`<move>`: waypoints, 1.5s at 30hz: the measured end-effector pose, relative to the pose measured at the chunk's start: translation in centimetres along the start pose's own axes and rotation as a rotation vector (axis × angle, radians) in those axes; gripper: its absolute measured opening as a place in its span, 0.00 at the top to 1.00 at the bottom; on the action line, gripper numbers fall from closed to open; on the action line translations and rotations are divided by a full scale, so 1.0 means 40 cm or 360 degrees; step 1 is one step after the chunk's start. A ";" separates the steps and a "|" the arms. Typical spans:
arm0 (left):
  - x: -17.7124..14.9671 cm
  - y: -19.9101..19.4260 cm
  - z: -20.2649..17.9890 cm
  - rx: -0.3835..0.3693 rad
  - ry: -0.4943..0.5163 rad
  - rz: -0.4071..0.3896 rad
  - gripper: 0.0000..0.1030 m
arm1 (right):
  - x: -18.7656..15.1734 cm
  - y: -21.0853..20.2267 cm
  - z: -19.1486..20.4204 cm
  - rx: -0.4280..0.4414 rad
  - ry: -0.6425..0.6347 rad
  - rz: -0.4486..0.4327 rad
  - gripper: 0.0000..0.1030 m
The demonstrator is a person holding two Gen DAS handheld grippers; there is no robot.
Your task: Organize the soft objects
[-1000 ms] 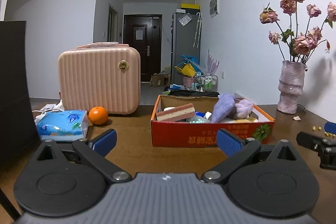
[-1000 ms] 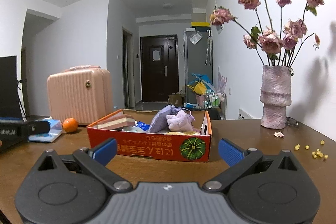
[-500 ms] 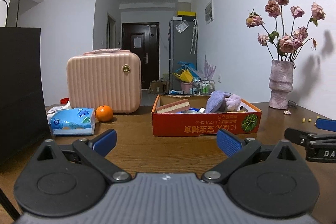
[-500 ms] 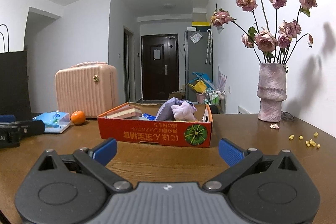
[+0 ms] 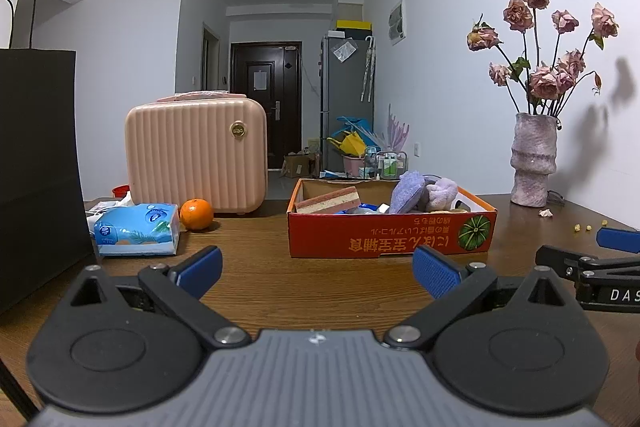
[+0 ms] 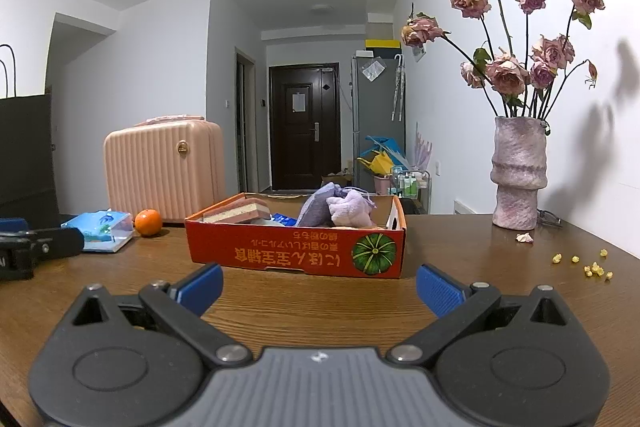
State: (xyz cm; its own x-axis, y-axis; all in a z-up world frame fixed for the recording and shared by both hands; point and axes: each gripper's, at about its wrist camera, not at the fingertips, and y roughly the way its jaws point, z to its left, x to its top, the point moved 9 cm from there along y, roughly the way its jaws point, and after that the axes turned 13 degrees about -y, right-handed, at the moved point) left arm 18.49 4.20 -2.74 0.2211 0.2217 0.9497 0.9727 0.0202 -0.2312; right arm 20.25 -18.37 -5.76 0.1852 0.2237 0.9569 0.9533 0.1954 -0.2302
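Grippers come first: the left gripper and the right gripper both hover low over the wooden table in front of the red cardboard box, blue ribbed fingers spread wide and empty; the right one carries the letters "DAS". The box shows upside-down printed characters and a green pumpkin picture. Inside it, well beyond the fingers, lie a striped sponge, a lilac knitted cloth and a fluffy purple plush; left of the box, a blue tissue pack.

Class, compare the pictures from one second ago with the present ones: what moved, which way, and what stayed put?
Both grippers backed away from the red box; it looks smaller, with more table before it. The left gripper and right gripper stayed open and empty. The box's contents, orange and vase did not move.
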 end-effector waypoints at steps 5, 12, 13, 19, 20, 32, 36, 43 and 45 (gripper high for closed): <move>-0.001 -0.001 0.000 0.0001 -0.0001 0.0000 0.00 | 0.000 0.000 0.001 0.0001 0.0001 -0.0004 0.00; -0.001 -0.001 -0.001 -0.0002 -0.0001 0.0000 0.00 | 0.000 -0.001 0.001 0.0001 0.0002 -0.0005 0.00; -0.001 -0.001 0.000 -0.0001 0.0000 0.0000 0.00 | 0.000 -0.001 0.001 0.0001 0.0001 -0.0004 0.00; -0.002 -0.001 0.000 -0.0003 0.0000 0.0000 0.00 | 0.000 0.000 0.001 0.0001 0.0002 -0.0006 0.00; -0.002 -0.001 -0.001 -0.0003 0.0000 0.0000 0.00 | 0.000 -0.001 0.001 0.0001 0.0002 -0.0006 0.00; -0.003 -0.001 -0.003 -0.0008 0.0002 -0.0001 0.00 | -0.001 0.000 0.001 0.0001 0.0003 -0.0007 0.00; -0.004 0.000 -0.003 -0.0007 0.0001 0.0000 0.00 | -0.001 0.000 0.001 0.0001 0.0002 -0.0007 0.00; -0.006 -0.002 -0.006 -0.0007 -0.0002 -0.0004 0.00 | -0.001 -0.001 0.000 0.0001 0.0002 -0.0009 0.00; -0.005 -0.002 -0.006 -0.0008 -0.0002 -0.0005 0.00 | -0.001 -0.001 0.000 0.0001 0.0002 -0.0009 0.00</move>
State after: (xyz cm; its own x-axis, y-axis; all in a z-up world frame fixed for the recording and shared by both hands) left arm 18.39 3.90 -2.88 0.2178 0.2231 0.9502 0.9737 0.0163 -0.2271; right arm 20.22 -18.37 -5.80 0.1802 0.2212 0.9584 0.9543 0.1970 -0.2249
